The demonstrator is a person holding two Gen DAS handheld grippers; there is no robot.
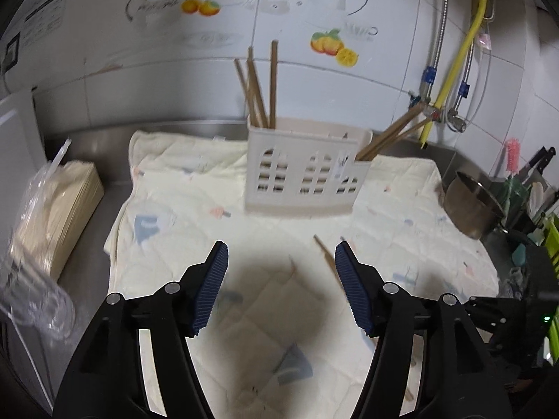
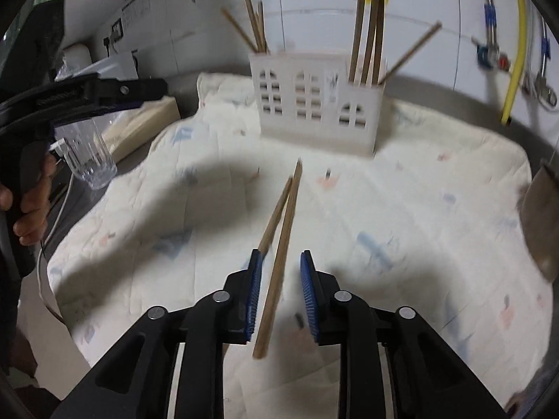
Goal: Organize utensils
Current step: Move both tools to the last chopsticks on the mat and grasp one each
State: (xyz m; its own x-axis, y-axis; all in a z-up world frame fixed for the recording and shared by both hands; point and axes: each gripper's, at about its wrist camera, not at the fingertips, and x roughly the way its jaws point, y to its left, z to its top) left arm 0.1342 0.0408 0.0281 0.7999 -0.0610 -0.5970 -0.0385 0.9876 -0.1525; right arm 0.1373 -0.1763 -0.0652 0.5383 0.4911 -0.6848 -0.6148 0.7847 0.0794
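A white slotted utensil holder (image 1: 304, 171) (image 2: 318, 104) stands on the pale quilted cloth (image 1: 181, 209) (image 2: 419, 209), with brown chopsticks (image 1: 260, 87) (image 2: 370, 35) upright in its left and right compartments. Two loose chopsticks (image 2: 283, 237) lie on the cloth, pointing at the holder. My right gripper (image 2: 281, 255) straddles them: one runs between the blue pads (image 2: 307, 289) with a gap on each side, and the other ends at the left pad's tip. My left gripper (image 1: 281, 248) is open over bare cloth. One loose chopstick (image 1: 325, 255) shows beside its right finger.
A clear glass (image 2: 87, 160) and a stack of tan sheets in plastic (image 1: 59, 209) sit left of the cloth. A steel pot (image 1: 475, 206) and a dish rack (image 1: 538, 192) are on the right. Pipes and a yellow hose (image 1: 461, 56) run down the tiled wall. A hand (image 2: 31, 209) holds the left gripper's handle.
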